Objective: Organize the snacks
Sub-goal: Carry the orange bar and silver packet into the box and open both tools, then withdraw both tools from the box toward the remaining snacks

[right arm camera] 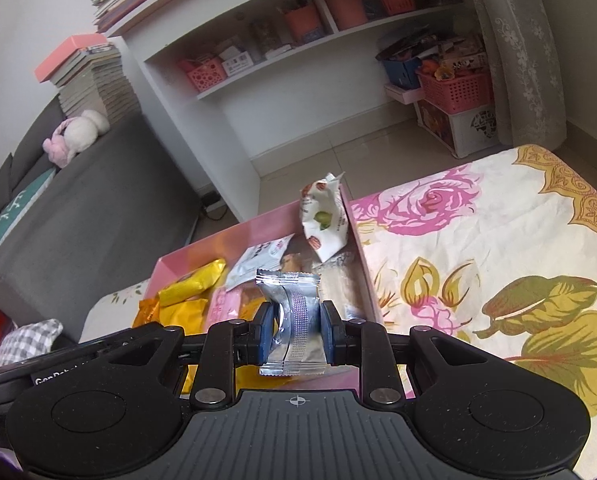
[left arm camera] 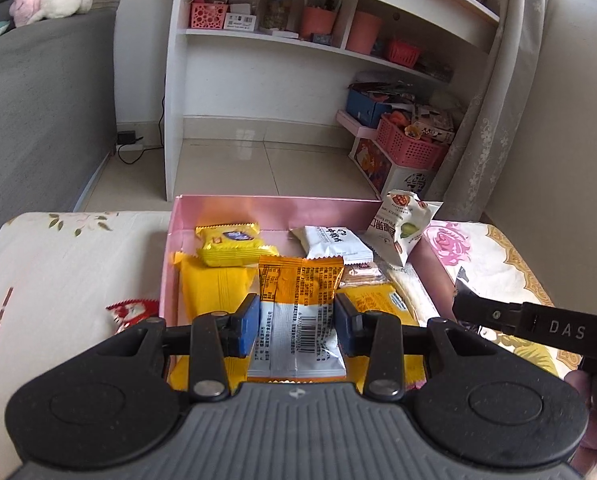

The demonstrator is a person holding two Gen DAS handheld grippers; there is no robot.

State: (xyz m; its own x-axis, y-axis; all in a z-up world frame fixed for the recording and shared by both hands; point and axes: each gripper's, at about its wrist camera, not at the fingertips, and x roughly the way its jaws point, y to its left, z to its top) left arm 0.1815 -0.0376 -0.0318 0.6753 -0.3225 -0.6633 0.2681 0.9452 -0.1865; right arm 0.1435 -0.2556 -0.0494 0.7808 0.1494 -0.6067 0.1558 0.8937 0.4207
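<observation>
— Orange and white, is that the pack you have?

— Yes. My left gripper (left arm camera: 294, 326) pinches the orange snack pack (left arm camera: 298, 312) over the pink box (left arm camera: 234, 206). Its long side points away from me.

— And the other claw?

— My right gripper (right arm camera: 296, 334) squeezes a silver packet (right arm camera: 294, 316), also lying long-ways away from me, above the box. I think I am at the putting-in step. Next I lower each one into a free spot and let go.
</observation>
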